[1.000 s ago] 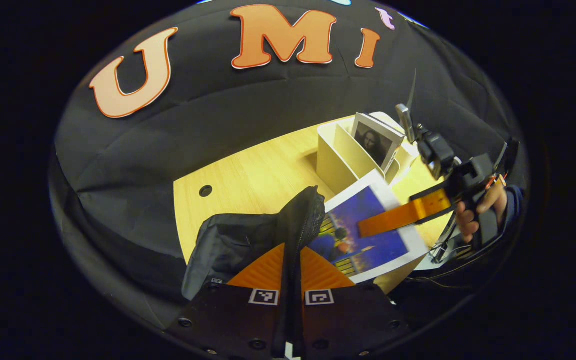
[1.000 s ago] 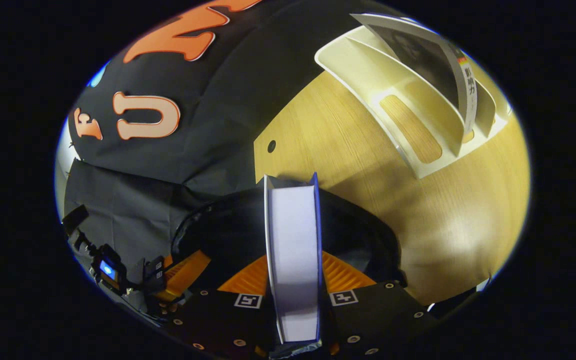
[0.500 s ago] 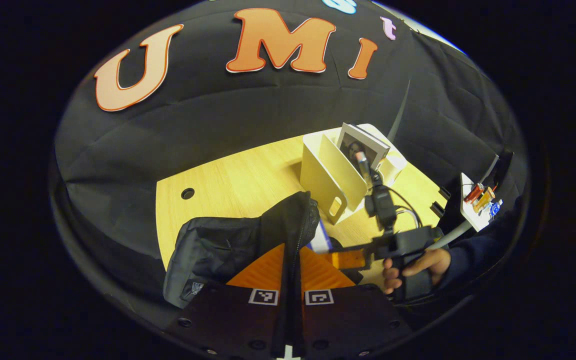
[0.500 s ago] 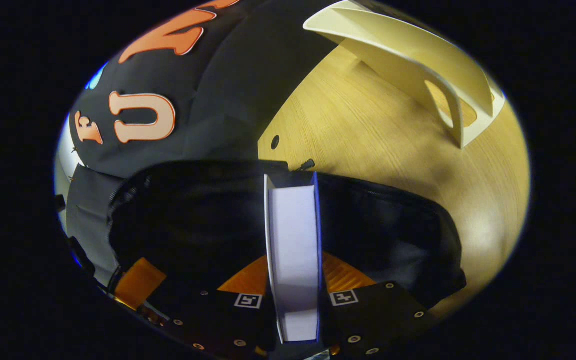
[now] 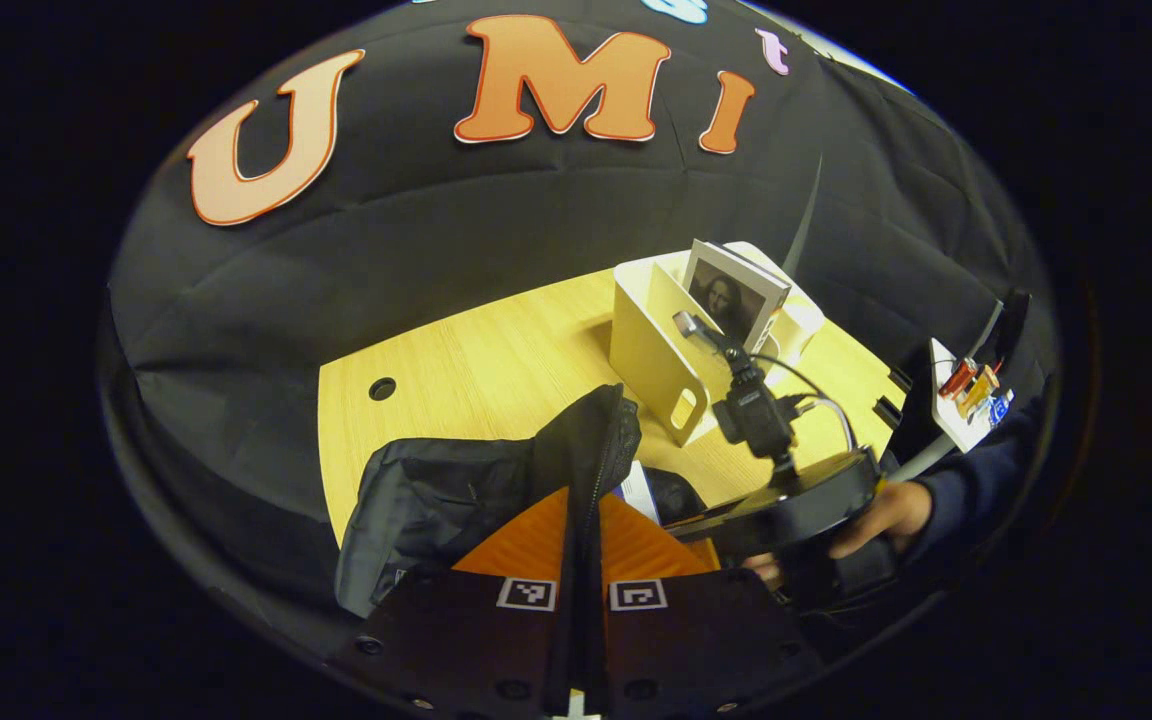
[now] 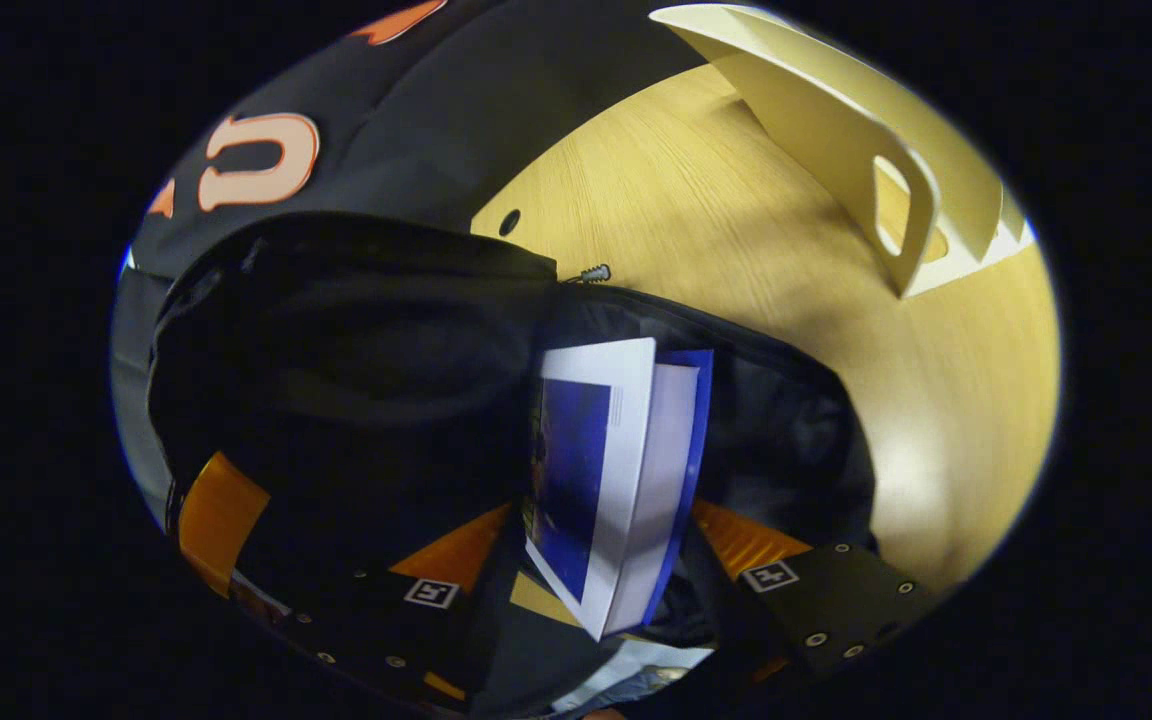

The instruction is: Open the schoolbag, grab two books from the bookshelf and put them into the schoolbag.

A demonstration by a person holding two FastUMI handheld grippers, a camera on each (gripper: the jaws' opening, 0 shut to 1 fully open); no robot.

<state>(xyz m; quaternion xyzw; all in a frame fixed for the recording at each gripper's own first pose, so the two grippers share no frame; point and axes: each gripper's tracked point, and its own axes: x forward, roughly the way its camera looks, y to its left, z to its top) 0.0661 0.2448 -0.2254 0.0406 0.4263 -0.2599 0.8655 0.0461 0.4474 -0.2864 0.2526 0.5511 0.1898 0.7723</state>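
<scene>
Left gripper view showed my left gripper [image 5: 576, 590] clenched on the zipper edge of the schoolbag [image 5: 456, 490], both orange fingers pressing the black fabric between them and holding that flap up ahead of me. To the right of the flap a white corner of the blue book [image 5: 639, 487] peeked out of the bag's mouth. Farther right and beyond it stood the bookshelf [image 5: 658, 350] on the table [image 5: 496, 360], with the portrait book [image 5: 731, 295] upright in one of its slots. Nearest on the right was my right gripper [image 5: 706, 530], seen from the side, with my hand [image 5: 881, 515] on its handle.

From the right gripper view, the open bag [image 6: 336, 340] lay straight ahead and to the left of my fingers, its dark mouth gaping. The blue book [image 6: 606, 480] sat between my spread fingers [image 6: 736, 535], tilted to the left, its long axis running forward into the bag. My right gripper [image 6: 601, 590] looked released: the jaws stood wide and the book leaned free of them, though I could not tell whether one finger touched it. Up and to the right the bookshelf [image 6: 896, 150] stood well apart on the table [image 6: 736, 300].

I judged the first book delivered. The portrait book lay right and ahead of the bag, and my right hand was the nearer one, the left being occupied.
</scene>
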